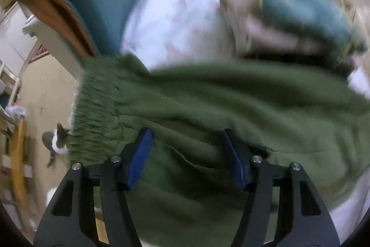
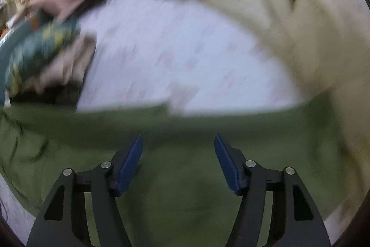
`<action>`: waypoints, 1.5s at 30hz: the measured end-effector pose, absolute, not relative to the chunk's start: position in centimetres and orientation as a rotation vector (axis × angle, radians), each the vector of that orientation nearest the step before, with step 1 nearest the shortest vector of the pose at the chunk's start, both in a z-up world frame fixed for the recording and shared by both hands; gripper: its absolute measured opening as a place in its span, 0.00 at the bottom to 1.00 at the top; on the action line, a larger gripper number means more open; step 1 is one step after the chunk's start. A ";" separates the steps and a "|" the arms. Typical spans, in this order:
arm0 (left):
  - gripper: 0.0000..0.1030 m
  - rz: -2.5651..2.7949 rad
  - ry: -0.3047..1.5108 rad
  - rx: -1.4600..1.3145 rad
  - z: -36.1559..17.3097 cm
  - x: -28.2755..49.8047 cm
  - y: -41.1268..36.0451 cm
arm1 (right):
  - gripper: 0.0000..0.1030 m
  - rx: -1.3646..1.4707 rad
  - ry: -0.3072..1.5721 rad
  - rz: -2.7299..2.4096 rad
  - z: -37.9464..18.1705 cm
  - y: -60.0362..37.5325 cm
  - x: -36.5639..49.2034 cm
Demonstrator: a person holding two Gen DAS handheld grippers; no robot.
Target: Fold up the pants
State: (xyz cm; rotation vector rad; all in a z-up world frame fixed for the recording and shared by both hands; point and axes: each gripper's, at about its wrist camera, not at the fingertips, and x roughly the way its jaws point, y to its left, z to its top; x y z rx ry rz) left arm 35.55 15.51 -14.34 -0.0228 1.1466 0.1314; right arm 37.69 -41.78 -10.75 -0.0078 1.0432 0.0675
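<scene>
Pants (image 1: 208, 108) lie spread on the bed (image 2: 173, 43), right under both claws. Left claw (image 1: 185, 154) sits near the waistband (image 1: 92, 108), right claw (image 2: 178, 159) mid-leg, both wide apart, holding nothing. Looks like pre-fold; next they need to pinch an edge.

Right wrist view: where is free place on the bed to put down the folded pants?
Bare white sheet lies between the green pants, the clothes pile at left and the cream blanket at right. Both edges are crowded.
</scene>
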 end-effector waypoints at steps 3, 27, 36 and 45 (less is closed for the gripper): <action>0.59 0.171 1.180 0.067 -17.3 35.9 16.1 | 0.65 -0.083 1.117 -0.017 -15.3 -42.8 37.3; 0.87 0.369 0.951 -0.742 -13.8 18.4 15.6 | 0.72 0.810 0.832 -0.333 -12.9 -56.6 22.1; 0.87 0.352 0.876 -0.787 -17.1 16.9 17.7 | 0.72 1.079 0.950 -0.164 -16.5 -54.1 19.8; 0.86 0.393 0.794 -0.864 -18.5 21.8 23.3 | 0.72 1.068 0.851 -0.132 -17.4 -57.8 22.3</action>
